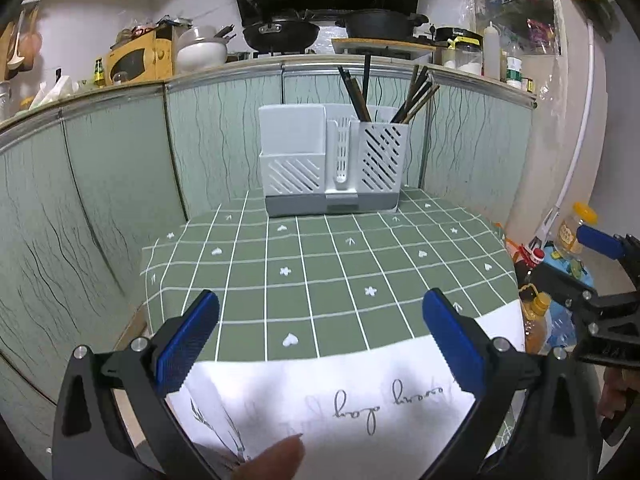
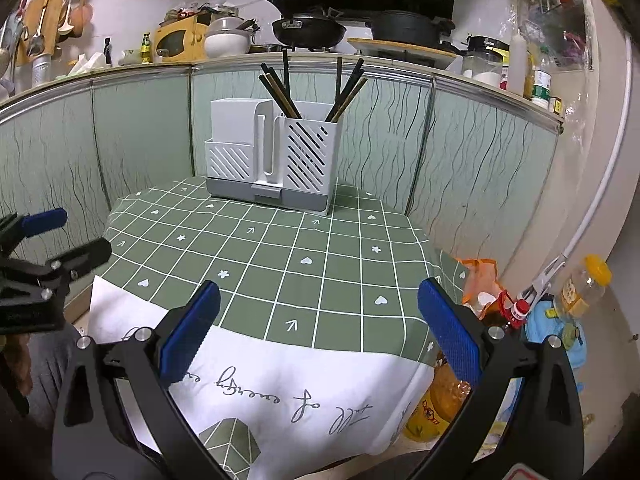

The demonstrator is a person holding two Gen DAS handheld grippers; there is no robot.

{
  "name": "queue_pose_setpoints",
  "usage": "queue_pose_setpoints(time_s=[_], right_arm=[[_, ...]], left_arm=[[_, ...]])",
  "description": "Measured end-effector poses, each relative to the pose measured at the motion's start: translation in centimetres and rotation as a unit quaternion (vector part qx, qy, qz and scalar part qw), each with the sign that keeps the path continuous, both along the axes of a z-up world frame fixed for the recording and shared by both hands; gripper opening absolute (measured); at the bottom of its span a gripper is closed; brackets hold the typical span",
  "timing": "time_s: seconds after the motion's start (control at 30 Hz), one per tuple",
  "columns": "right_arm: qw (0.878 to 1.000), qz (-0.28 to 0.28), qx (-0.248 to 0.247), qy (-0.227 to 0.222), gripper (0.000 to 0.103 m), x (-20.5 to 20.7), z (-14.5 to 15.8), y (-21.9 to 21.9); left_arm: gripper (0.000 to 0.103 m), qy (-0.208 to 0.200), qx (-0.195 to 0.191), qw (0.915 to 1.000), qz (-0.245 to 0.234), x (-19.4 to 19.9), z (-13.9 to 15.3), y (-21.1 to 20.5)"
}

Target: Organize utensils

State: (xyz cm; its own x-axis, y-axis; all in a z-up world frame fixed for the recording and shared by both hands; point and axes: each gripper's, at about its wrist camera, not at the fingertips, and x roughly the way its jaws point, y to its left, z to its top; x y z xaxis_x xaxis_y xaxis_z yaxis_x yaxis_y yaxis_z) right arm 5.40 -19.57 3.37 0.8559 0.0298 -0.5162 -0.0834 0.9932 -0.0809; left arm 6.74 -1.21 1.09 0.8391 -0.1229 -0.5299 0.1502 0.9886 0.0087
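Left wrist view: both hand-held grippers, left (image 1: 320, 344) and right (image 2: 319, 336), level, wide apart, empty.

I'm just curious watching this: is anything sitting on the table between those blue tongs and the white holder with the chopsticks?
Nothing visible does. Both the left tongs and right tongs are open and empty, and only bare green checked tablecloth lies between them and the utensil holder with its chopsticks.

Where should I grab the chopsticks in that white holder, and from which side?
Judging by their pose, grip the chopsticks by the upper ends sticking out above the holder, coming from above. The slotted bin hides their lower halves, and they fan apart, so take one leaning bundle.
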Motion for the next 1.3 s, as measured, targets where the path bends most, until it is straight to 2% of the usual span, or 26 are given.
queue_pose_setpoints(time_s=[0.17, 0.47, 1.3], right_arm=[[1.000, 0.002, 0.005, 0.002, 0.095, -0.29, 0.10, 0.09], [1.000, 0.005, 0.007, 0.000, 0.095, -0.51, 0.27, 0.38], [1.000, 0.000, 0.015, -0.003, 0.095, -0.76, 0.35, 0.31]], left_arm=[[0.098, 0.003, 0.003, 0.9998, 0.021, -0.11, -0.41, 0.48], [0.098, 0.006, 0.007, 0.9995, 0.030, -0.16, -0.67, 0.81], [0.098, 0.002, 0.006, 0.9997, 0.024, -0.55, -0.14, 0.44]])
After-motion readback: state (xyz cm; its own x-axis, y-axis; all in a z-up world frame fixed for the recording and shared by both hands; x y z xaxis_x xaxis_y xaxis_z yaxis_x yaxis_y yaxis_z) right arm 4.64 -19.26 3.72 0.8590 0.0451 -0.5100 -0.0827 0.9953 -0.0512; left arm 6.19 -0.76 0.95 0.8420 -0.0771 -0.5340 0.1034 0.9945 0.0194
